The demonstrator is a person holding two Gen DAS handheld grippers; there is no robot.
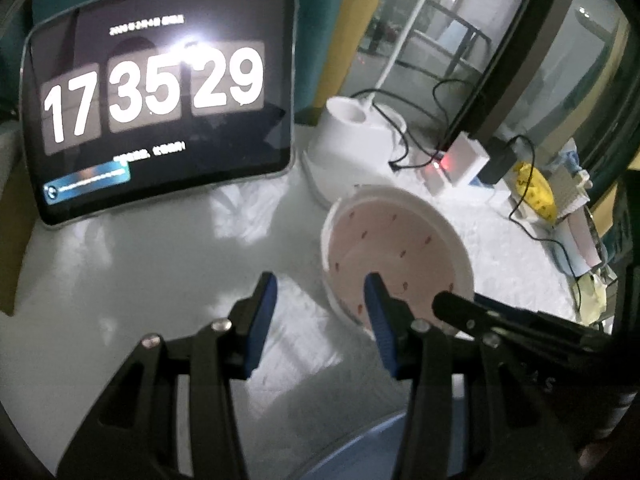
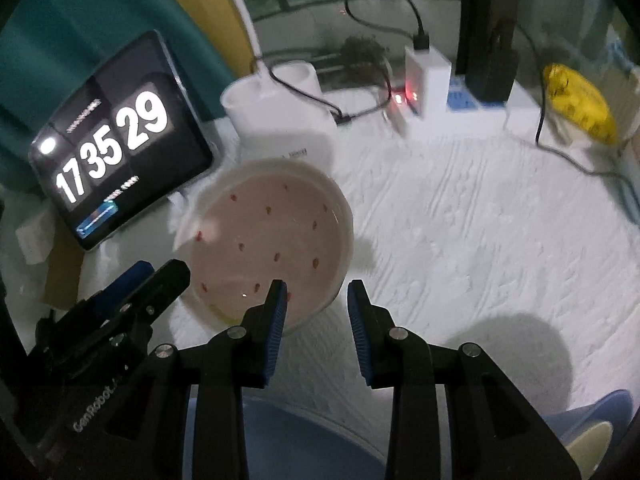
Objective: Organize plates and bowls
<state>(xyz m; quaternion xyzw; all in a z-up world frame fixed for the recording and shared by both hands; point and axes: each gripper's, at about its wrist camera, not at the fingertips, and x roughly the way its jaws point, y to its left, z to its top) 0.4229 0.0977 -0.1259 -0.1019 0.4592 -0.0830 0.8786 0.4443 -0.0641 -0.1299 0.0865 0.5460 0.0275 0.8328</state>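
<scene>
A white bowl with a pink inside and red specks (image 1: 396, 248) (image 2: 272, 236) sits on the white textured tabletop. My left gripper (image 1: 322, 294) is open and empty; its right finger reaches over the bowl's near rim, its left finger is outside the bowl. My right gripper (image 2: 316, 296) is open and empty at the bowl's near right rim, its left finger over the inside. Each gripper shows in the other view, the right one in the left wrist view (image 1: 472, 312) and the left one in the right wrist view (image 2: 152, 280). A blue plate (image 1: 380, 452) (image 2: 304, 444) lies below the grippers.
A tablet showing a clock (image 1: 156, 100) (image 2: 116, 148) leans at the back left. A white lamp base (image 1: 352, 128) (image 2: 280, 112), chargers with cables (image 1: 464, 160) (image 2: 424, 80) and a yellow packet (image 1: 536, 192) (image 2: 576, 104) stand behind. A blue cup (image 2: 600, 428) is at the lower right.
</scene>
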